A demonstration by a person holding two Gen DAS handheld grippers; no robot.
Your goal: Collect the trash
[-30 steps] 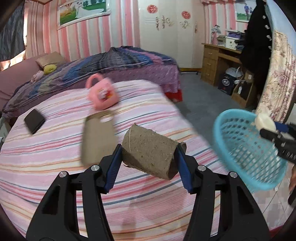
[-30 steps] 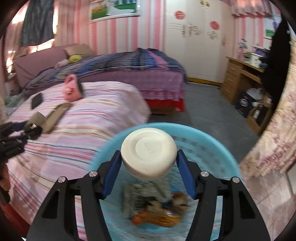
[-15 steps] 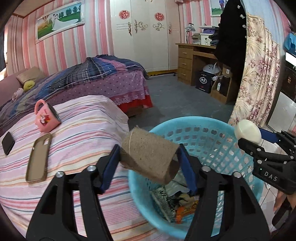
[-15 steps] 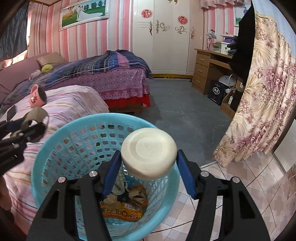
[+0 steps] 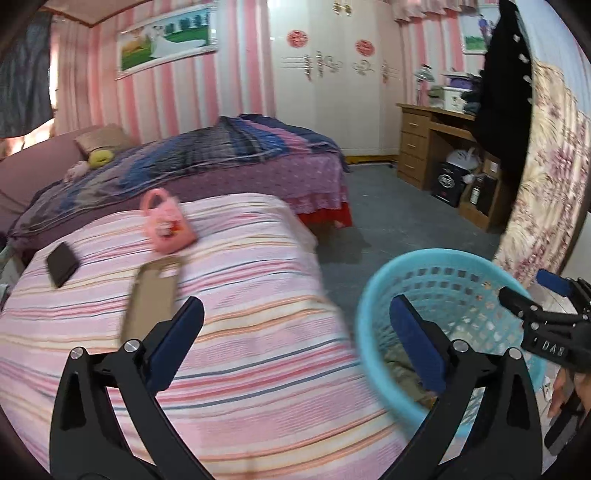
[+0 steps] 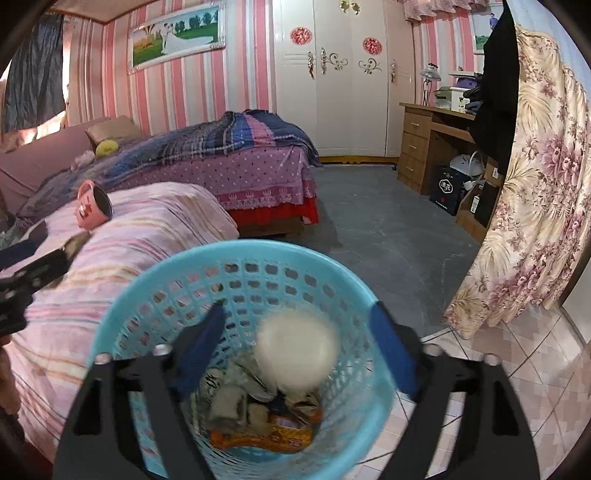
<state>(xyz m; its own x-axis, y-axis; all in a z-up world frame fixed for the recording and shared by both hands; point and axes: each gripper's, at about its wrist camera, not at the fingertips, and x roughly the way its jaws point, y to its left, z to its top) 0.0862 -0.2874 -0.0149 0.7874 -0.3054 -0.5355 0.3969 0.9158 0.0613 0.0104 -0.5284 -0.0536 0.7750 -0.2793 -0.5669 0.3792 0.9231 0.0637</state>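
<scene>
While both grippers gape empty, the white lid (image 6: 297,347) drops between the right gripper (image 6: 299,347) fingers, straight over the basket (image 6: 147,291).

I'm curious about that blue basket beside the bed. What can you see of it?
The round light-blue plastic basket has lattice walls pierced with small holes and a smooth rim. It stands upright, close beside the pink striped bed. Crumpled wrappers lie at its bottom, and a blurred cream-white round lid shows inside its mouth, between the open right gripper fingers.

Home bedroom: two made beds (image 6: 229,147), white wardrobe (image 6: 332,77), wood desk (image 6: 436,144), pink-striped walls w/ framed pic (image 6: 173,33).
</scene>
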